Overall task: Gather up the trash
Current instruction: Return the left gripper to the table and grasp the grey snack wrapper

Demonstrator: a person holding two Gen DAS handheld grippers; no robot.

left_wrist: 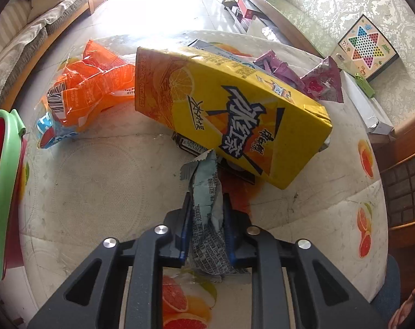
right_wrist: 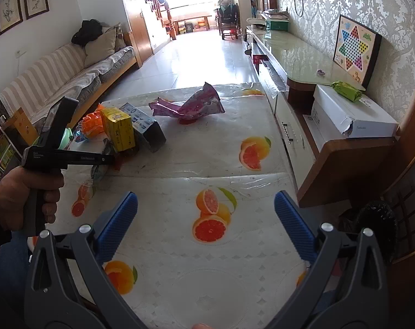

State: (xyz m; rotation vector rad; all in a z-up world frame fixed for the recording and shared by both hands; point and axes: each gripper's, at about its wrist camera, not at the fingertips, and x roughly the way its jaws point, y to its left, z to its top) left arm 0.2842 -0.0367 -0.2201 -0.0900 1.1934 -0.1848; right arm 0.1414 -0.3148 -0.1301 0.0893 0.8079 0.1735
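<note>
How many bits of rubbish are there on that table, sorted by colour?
Orange wrapper: 1
Yellow drink carton: 1
Purple-pink wrappers: 2, though they may be one torn bag
Blue-and-white carton: 1
Blue wrapper: 1
Grey-blue wrapper, pinched in the left gripper: 1
Total: 7

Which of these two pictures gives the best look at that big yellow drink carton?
The left wrist view: the yellow drink carton fills the centre, its printing readable, just beyond the pale wrapper. In the right wrist view it sits small and far off at the left.
</note>
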